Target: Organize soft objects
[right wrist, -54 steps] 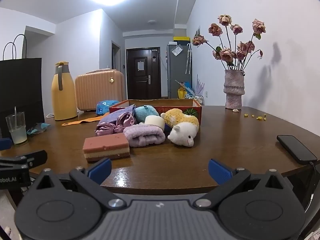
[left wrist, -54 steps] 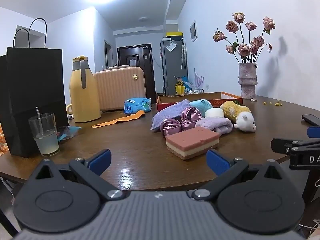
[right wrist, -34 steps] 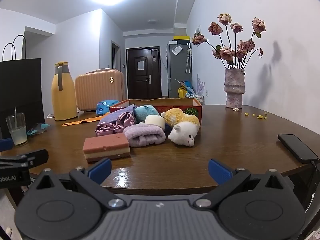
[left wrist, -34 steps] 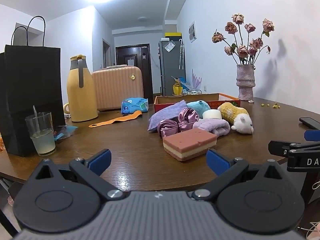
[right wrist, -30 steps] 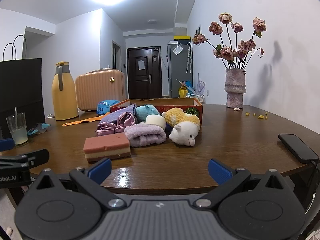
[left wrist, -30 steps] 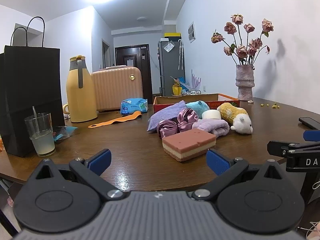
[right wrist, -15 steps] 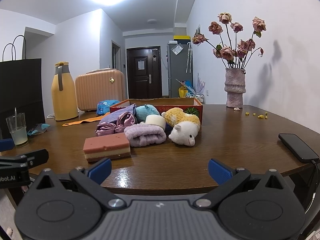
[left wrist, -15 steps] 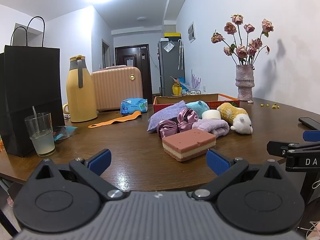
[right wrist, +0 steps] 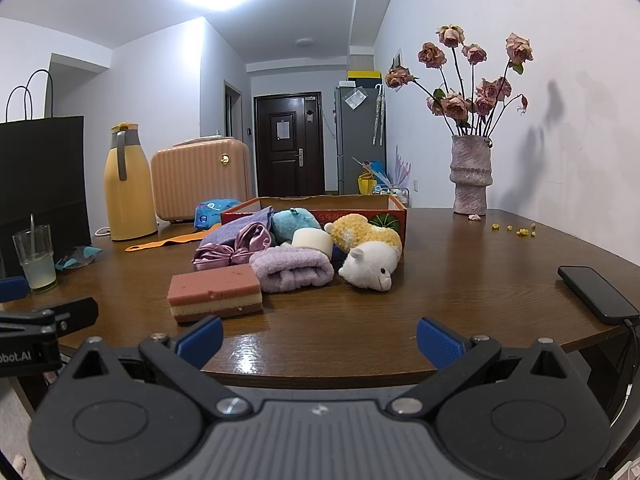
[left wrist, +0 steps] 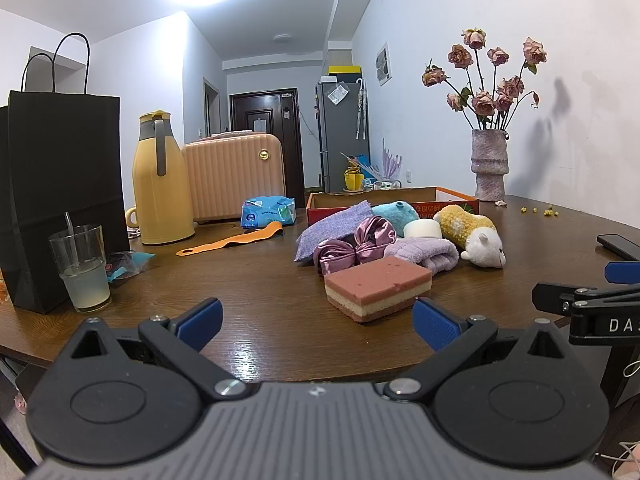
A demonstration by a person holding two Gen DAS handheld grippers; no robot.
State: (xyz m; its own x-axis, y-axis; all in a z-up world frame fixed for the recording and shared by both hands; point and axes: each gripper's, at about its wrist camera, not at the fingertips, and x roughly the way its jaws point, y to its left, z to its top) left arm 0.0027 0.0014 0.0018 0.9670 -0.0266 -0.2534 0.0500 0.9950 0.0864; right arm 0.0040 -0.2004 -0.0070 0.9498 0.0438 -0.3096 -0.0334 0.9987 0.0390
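My left hand-held gripper [left wrist: 316, 316] hangs at the near edge of the counter [left wrist: 248, 280] with its blue-tipped fingers [left wrist: 200, 318] spread apart and nothing between them; my right hand-held gripper [right wrist: 320, 338] sits the same way, fingers wide and empty, at the near edge further right. Just ahead of both lies a layered pink sponge [right wrist: 215, 298], flat on the wood and closest to me of the pile. Touching its far side is a rolled lilac towel [right wrist: 292, 270], with a shiny purple scrunchie [right wrist: 236, 250] to the left and a white-and-yellow plush animal [right wrist: 370, 258] to the right. Behind these I see a folded purple cloth [left wrist: 330, 226], a teal plush [right wrist: 294, 220] and a white roll [right wrist: 312, 240], all bunched against the front wall of an open cardboard box [right wrist: 360, 206] near the counter's middle. Toward the left edge stand a glass of cloudy drink [left wrist: 82, 268], a black paper bag [left wrist: 60, 196] and a yellow jug [left wrist: 160, 188]. A vase of dried roses [right wrist: 470, 176] stands at the far right, and a phone [right wrist: 596, 294] lies by the right edge.
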